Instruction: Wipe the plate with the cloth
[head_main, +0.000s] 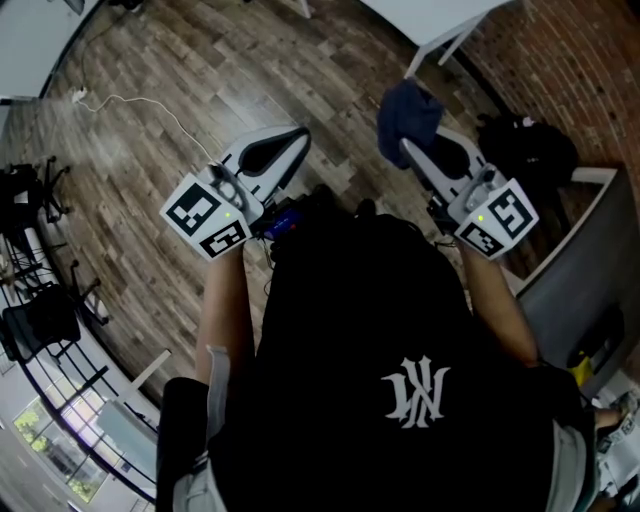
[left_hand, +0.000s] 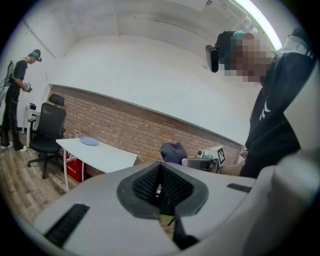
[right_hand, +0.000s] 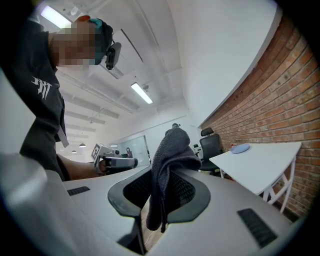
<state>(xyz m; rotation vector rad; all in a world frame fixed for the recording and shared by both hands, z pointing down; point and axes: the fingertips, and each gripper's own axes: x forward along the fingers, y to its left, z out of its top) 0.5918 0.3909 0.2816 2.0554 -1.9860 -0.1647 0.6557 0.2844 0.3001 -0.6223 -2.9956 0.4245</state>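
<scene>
- Between the right gripper (right_hand: 159, 192) jaws, the cloth (right_hand: 172, 145) is sitting clamped, with a dark bunch sticking up above the pads and a tail hanging below.
- Left gripper (left_hand: 161, 187) jaws are pressing together with nothing between them.
- Both grippers are hovering over the wood floor (head_main: 150, 120).
- Plate (right_hand: 240, 148), blue, is lying on the white table (right_hand: 265, 165) by the brick wall (right_hand: 290, 90), well apart from both grippers and too small to tell its surface.
- Head view is catching only a cut-off table corner, and the person's dark shirt (head_main: 400, 380) is blocking its lower half.
- Red box (left_hand: 74, 167) is sitting under the table, its contents hard to make out.
</scene>
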